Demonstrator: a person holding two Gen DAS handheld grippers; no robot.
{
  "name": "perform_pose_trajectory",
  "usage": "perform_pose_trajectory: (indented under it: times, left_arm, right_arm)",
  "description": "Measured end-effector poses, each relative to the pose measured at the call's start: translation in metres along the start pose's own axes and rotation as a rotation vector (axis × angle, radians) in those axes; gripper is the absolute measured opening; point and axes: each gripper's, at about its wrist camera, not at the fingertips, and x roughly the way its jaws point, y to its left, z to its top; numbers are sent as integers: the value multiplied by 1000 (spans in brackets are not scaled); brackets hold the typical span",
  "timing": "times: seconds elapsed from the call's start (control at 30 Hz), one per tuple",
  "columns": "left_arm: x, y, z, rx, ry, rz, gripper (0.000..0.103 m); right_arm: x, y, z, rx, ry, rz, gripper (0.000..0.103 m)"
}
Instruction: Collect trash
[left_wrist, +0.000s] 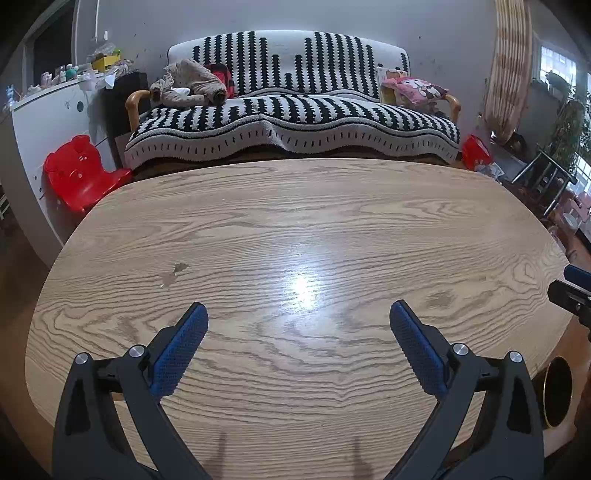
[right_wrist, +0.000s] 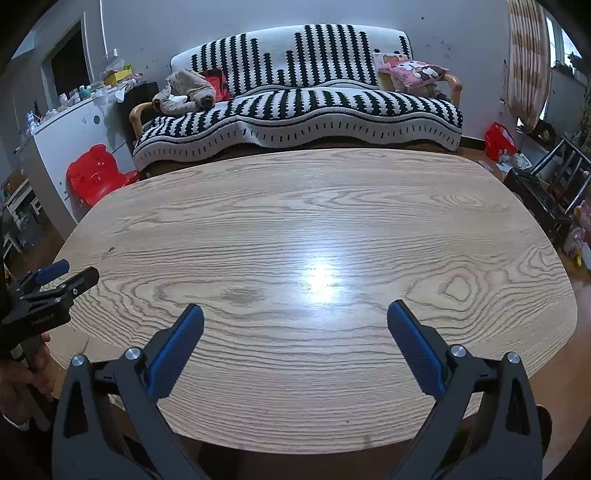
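- The left tool hangs over the near left part of the counter, fingers spread wide with nothing between them; that looks like a ready stance for grabbing.
- The counter shows bare wood, a chipped patch and a glare spot; no trash is visible on it in either view.
- The right tool is likewise wide and empty, level with the left.
- A dark round bin sits below the counter's near right edge, probably placed there to receive trash.
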Motion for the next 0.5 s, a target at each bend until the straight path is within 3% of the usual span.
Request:
perform_pose_trajectory:
  times: [0.5]
  left_arm:
    - [1, 4, -2, -8, 0, 5, 96]
  right_arm:
    - [-2, -3, -1, -2, 0, -3, 96]
